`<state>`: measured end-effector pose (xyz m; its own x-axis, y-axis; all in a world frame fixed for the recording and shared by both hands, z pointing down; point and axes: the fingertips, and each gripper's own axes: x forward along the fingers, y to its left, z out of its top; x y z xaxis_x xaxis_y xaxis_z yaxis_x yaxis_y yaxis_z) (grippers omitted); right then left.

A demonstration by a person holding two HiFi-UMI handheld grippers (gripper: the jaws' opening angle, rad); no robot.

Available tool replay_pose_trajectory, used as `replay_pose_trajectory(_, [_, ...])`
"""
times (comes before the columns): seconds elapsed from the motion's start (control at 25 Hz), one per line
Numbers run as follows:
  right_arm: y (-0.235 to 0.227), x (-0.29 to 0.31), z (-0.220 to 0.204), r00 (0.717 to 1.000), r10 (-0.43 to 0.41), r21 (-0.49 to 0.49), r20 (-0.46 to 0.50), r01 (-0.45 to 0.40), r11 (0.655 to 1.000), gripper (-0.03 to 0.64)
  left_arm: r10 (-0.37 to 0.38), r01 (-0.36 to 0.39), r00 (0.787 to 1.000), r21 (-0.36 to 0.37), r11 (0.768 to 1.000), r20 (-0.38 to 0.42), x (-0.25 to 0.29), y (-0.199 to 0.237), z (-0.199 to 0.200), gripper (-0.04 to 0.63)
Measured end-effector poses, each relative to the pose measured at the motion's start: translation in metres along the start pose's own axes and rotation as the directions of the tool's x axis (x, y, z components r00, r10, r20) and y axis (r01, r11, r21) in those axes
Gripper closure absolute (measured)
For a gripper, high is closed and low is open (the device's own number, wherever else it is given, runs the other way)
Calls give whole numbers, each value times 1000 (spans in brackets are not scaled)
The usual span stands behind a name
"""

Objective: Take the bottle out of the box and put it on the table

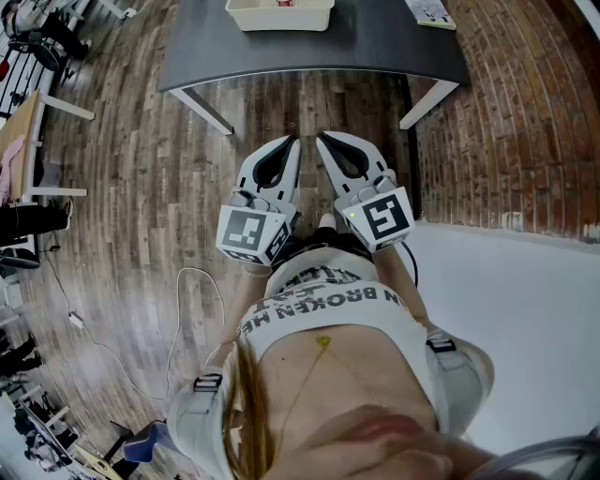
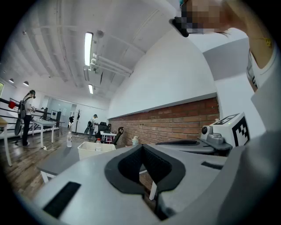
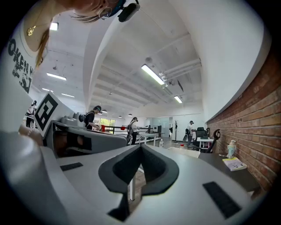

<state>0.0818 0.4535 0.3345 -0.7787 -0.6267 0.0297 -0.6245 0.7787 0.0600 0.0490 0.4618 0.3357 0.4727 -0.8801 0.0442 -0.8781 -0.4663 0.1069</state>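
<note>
In the head view both grippers are held close to the person's body and point level at a dark grey table point(image 1: 375, 47). My left gripper point(image 1: 292, 142) and my right gripper point(image 1: 324, 139) are side by side, jaws shut, nothing between them. A white box point(image 1: 279, 13) stands on the table's far side, well beyond both tips. In the left gripper view a red-capped bottle point(image 2: 98, 143) pokes up inside the box point(image 2: 90, 151), past my shut left gripper point(image 2: 141, 147). The right gripper view has the box point(image 3: 193, 150) beyond my shut right gripper point(image 3: 141, 147).
A clear bottle point(image 2: 69, 139) stands on the table left of the box. A booklet point(image 1: 431, 11) and a small pale container point(image 3: 231, 148) sit at the table's right end. A brick wall point(image 1: 506, 112) runs along the right. Wooden floor, cables and other people lie to the left.
</note>
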Motion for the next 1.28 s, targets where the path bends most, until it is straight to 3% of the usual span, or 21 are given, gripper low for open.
replay_pose_trajectory(0.36, [-20,-13,-5,1000,10,-2,26,-9,1000,609,4,-4,1000,-38,999,-4,12,-14,-11,592])
replay_pose_trajectory(0.56, [-34,1,-10,1000,21,32,17,-22,999,609,36,-37,999,-62,997,-20,18,4,-16,592])
replay_pose_trajectory(0.72, [-52,23,-15,1000,-23,17,-12,23,1000,609,28,-29,999,-88,996,-19,37,31,-17,592])
replay_pose_trajectory(1.28, [-130,168,-14,991,-137,7,-9,137,991,607,-167,166,986,-71,984,-13,164,147,7,592])
